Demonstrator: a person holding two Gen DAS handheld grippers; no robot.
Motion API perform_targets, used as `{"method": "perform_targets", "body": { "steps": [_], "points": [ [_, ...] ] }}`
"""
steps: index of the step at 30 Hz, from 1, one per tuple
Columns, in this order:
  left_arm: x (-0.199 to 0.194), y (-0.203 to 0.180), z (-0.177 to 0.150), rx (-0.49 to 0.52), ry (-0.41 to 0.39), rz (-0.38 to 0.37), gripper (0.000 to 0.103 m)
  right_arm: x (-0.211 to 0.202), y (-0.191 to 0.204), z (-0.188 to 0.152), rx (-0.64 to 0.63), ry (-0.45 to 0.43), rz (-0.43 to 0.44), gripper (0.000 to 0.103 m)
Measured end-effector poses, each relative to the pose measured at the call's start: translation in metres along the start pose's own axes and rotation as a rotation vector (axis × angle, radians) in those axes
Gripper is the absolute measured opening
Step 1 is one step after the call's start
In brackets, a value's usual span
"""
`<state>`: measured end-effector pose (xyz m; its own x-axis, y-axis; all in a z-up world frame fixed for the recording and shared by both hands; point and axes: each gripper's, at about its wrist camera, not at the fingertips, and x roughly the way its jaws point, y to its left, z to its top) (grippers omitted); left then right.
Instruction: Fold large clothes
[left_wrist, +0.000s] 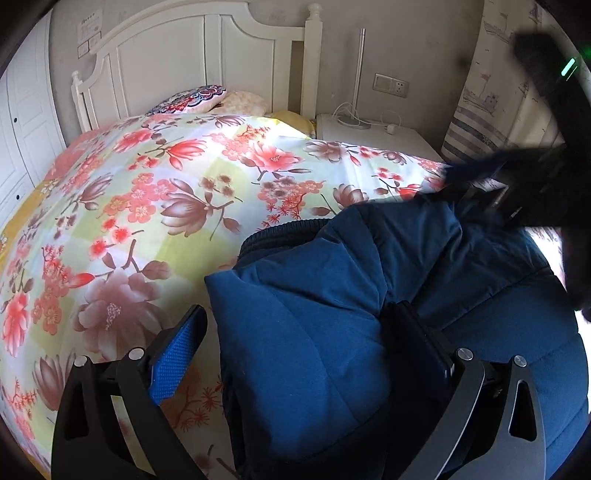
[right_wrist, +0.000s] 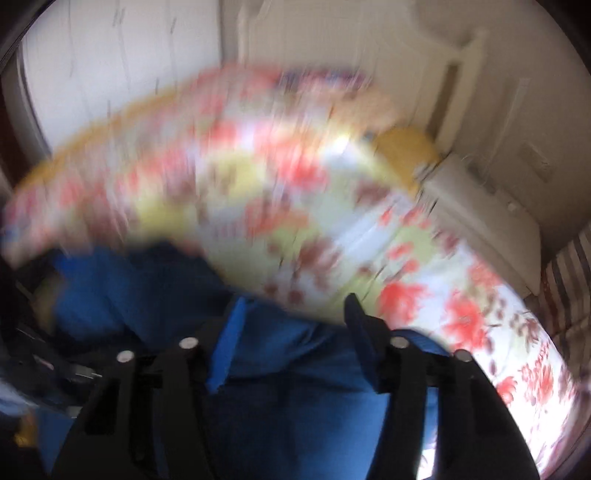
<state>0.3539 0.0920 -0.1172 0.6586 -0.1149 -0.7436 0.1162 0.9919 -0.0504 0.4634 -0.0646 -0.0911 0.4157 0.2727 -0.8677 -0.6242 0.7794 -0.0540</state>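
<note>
Left gripper (left_wrist: 295, 354) spread wide around a blue jacket (left_wrist: 369, 295) fold. Right gripper (right_wrist: 291, 332) spread, pads not pressing. Jacket lies on floral bedspread (left_wrist: 147, 184); white headboard (left_wrist: 184, 48), nightstand (left_wrist: 369, 136) behind.

The blue jacket (left_wrist: 332, 314) is matt padded cloth. The floral bedspread (left_wrist: 147, 192) is smooth printed cloth. At 12 o'clock, the white headboard (left_wrist: 192, 62) looks like painted wood, satin-smooth.

A wide bed (left_wrist: 110, 229) with a white panelled wooden headboard (left_wrist: 192, 66) carries everything, spread with a floral quilt of red and brown blossoms on pale green and white (left_wrist: 155, 192). A padded dark-blue jacket (left_wrist: 332, 314) lies bunched on the quilt directly under the left tool (left_wrist: 299, 354). Far ahead of it, against the headboard, rest a patterned cushion (left_wrist: 192, 98) and a cream pillow (left_wrist: 243, 101).
</note>
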Motion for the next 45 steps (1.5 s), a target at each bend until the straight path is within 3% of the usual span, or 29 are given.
{"method": "perform_targets", "body": {
  "steps": [1, 4, 11, 14, 17, 19, 22, 26, 30, 33, 35, 38, 41, 45],
  "points": [
    [0.001, 0.0, 0.0, -0.002, 0.004, 0.001, 0.099, 0.02, 0.001, -0.002, 0.001, 0.047, 0.012, 0.051],
    [0.007, 0.004, 0.002, -0.02, 0.027, -0.011, 0.099, 0.034, -0.012, -0.001, 0.081, 0.061, 0.071, 0.051],
    [0.016, 0.01, 0.002, -0.052, 0.06, -0.055, 0.099, 0.031, -0.007, -0.008, 0.08, -0.003, 0.01, 0.054],
    [0.019, 0.013, 0.002, -0.065, 0.079, -0.086, 0.099, 0.01, 0.003, -0.013, 0.055, -0.038, -0.103, 0.058],
    [0.019, 0.014, 0.001, -0.071, 0.08, -0.095, 0.099, -0.04, 0.009, -0.029, 0.115, -0.134, -0.124, 0.067],
    [0.02, 0.015, 0.001, -0.08, 0.084, -0.107, 0.099, -0.082, 0.015, -0.059, 0.206, -0.218, -0.071, 0.078],
    [0.02, 0.019, 0.001, -0.101, 0.084, -0.144, 0.099, -0.112, 0.034, -0.107, 0.242, -0.244, -0.038, 0.09],
    [0.006, 0.058, -0.01, -0.272, 0.124, -0.379, 0.099, -0.127, 0.044, -0.183, 0.392, -0.25, 0.147, 0.097],
    [-0.034, 0.077, -0.041, -0.271, 0.126, -0.496, 0.099, -0.125, 0.03, -0.236, 0.594, -0.274, 0.353, 0.101],
    [-0.041, 0.077, -0.073, -0.26, 0.228, -0.616, 0.099, -0.113, 0.028, -0.245, 0.657, -0.267, 0.437, 0.101],
    [-0.039, 0.075, -0.089, -0.26, 0.266, -0.64, 0.099, -0.101, 0.028, -0.241, 0.692, -0.252, 0.524, 0.101],
    [-0.031, 0.076, -0.103, -0.302, 0.262, -0.711, 0.099, -0.092, 0.03, -0.231, 0.698, -0.229, 0.503, 0.101],
    [-0.023, 0.068, -0.096, -0.295, 0.293, -0.735, 0.099, -0.087, 0.027, -0.224, 0.694, -0.194, 0.512, 0.101],
    [-0.015, 0.052, -0.079, -0.22, 0.361, -0.703, 0.099, -0.074, 0.023, -0.215, 0.689, -0.133, 0.555, 0.101]
  ]
}}
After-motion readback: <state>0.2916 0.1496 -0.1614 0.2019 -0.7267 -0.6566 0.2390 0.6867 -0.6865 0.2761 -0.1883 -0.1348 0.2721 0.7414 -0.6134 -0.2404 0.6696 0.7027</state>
